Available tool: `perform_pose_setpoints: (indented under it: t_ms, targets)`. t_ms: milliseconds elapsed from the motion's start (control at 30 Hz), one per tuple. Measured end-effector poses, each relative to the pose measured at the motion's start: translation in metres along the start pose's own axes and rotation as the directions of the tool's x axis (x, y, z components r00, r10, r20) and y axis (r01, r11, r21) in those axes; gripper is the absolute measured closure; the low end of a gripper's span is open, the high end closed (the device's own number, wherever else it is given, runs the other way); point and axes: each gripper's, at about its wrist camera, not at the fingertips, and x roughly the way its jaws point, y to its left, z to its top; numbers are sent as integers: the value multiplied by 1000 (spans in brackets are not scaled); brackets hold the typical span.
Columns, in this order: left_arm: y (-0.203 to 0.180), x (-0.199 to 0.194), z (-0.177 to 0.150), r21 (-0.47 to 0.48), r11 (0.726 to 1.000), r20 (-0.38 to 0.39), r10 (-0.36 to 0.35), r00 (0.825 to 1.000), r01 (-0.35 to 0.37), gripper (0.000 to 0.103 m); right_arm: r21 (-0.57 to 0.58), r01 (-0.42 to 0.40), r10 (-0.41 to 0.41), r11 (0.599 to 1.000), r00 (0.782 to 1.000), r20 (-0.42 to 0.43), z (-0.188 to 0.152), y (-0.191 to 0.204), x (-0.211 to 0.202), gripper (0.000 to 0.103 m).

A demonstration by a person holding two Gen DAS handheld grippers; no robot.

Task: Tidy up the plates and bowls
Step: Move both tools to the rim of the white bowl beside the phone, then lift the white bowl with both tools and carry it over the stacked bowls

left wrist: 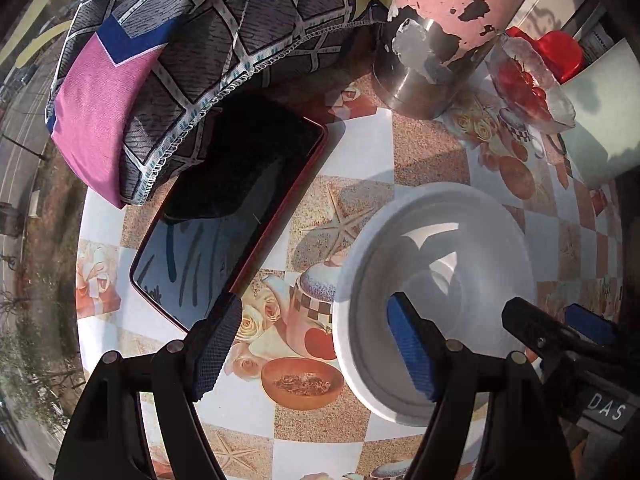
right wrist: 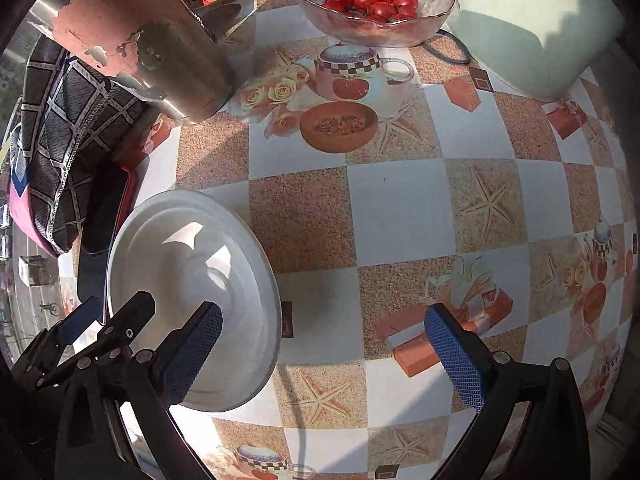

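**A:** Where do you stand? Both your grippers point down at the checked tablecloth (right wrist: 396,200), and the white bowl (left wrist: 436,296) sits on it between them, in front of the peeling pink canister (left wrist: 436,24) and just right of the dark tablet (left wrist: 228,216).

**B:** And the claws?

**A:** Your left gripper (left wrist: 316,344) is spread wide with nothing in it; its right finger hangs over the bowl's hollow, its left finger over bare cloth, so the near-left rim lies between them. Your right gripper (right wrist: 336,352) is just as wide and just as empty, its left finger over the bowl's right side. I cannot tell whether either pad touches the bowl.

**B:** So how do I take it well?

**A:** I'd pick one hand. Straddle the rim, one pad inside and one outside, go low, then close firmly; glazed ware probably slips. Move the other claw clear first, since the two crowd each other. Mind the tablet and the glass bowl of tomatoes (right wrist: 376,4) at the far side.

**B:** Any writing?

**A:** Only "DAS" on a tag on the other gripper, seen from the left wrist. The tablecloth carries pictures, no words.
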Motion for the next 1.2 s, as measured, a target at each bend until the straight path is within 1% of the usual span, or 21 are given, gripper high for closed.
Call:
perform_pose_setpoints:
  t_ms: [167, 200, 233, 267, 300, 367, 400, 467, 500, 533, 567, 600, 733, 833, 933, 1133, 1200]
  targets:
    - [-5, 15, 3, 32, 999, -26, 0, 1000, 1, 25, 4, 3, -3, 1000, 1000, -20, 2, -6, 14, 2]
    - [-6, 18, 3, 35, 999, -33, -8, 999, 9, 25, 7, -4, 4, 1000, 1000, -23, 1, -7, 17, 8]
    - [-7, 21, 3, 40, 999, -43, -13, 999, 15, 25, 5, -16, 16, 1000, 999, -27, 0, -7, 19, 20]
    - [-8, 25, 3, 46, 999, -56, -21, 998, 23, 25, -5, -24, 24, 1000, 999, -35, -1, -5, 21, 25]
    - [-10, 24, 3, 60, 998, -44, -14, 999, 16, 26, -20, -33, 32, 999, 999, -43, -2, -3, 24, 33]
    - [-14, 23, 3, 92, 995, -43, -26, 999, 30, 37, -51, -43, 42, 998, 999, -26, -4, 2, 24, 38]
    - [-16, 23, 4, 101, 994, -46, -26, 999, 30, 39, -66, -50, 49, 997, 998, -25, -4, 4, 24, 41]
    - [-18, 21, 6, 110, 993, -46, -36, 998, 41, 58, -108, -26, 24, 994, 999, -28, -6, 10, 24, 51]
    - [-20, 20, 6, 112, 992, -51, -61, 997, 66, 64, -125, -49, 45, 991, 998, -31, -8, 14, 24, 70]
    - [-22, 19, 6, 113, 989, -60, -91, 994, 98, 74, -134, -86, 80, 987, 995, -52, -9, 18, 25, 84]
    - [-28, 18, 12, 109, 989, -72, -95, 993, 102, 74, -134, -75, 66, 988, 995, -75, -11, 19, 27, 84]
    - [-28, 18, 11, 105, 989, -74, -99, 992, 106, 74, -128, -73, 64, 989, 995, -71, -14, 20, 27, 84]
    - [-26, 15, 1, 102, 986, -84, -121, 989, 130, 78, -84, -104, 95, 991, 990, -101, -28, 11, 27, 85]
    - [-30, 9, -11, 121, 987, -70, -100, 993, 108, 78, -85, -103, 93, 991, 989, -116, -43, 8, 24, 85]
    - [-34, 0, -28, 132, 986, -56, -99, 993, 106, 78, -79, -105, 96, 991, 988, -118, -64, 2, 17, 85]
    - [-39, -21, -64, 192, 977, -35, -86, 996, 91, 78, -50, -117, 110, 992, 985, -130, -99, -13, 4, 85]
    - [-36, -24, -82, 193, 977, -38, -85, 996, 91, 78, -43, -114, 107, 993, 985, -138, -109, -7, -2, 85]
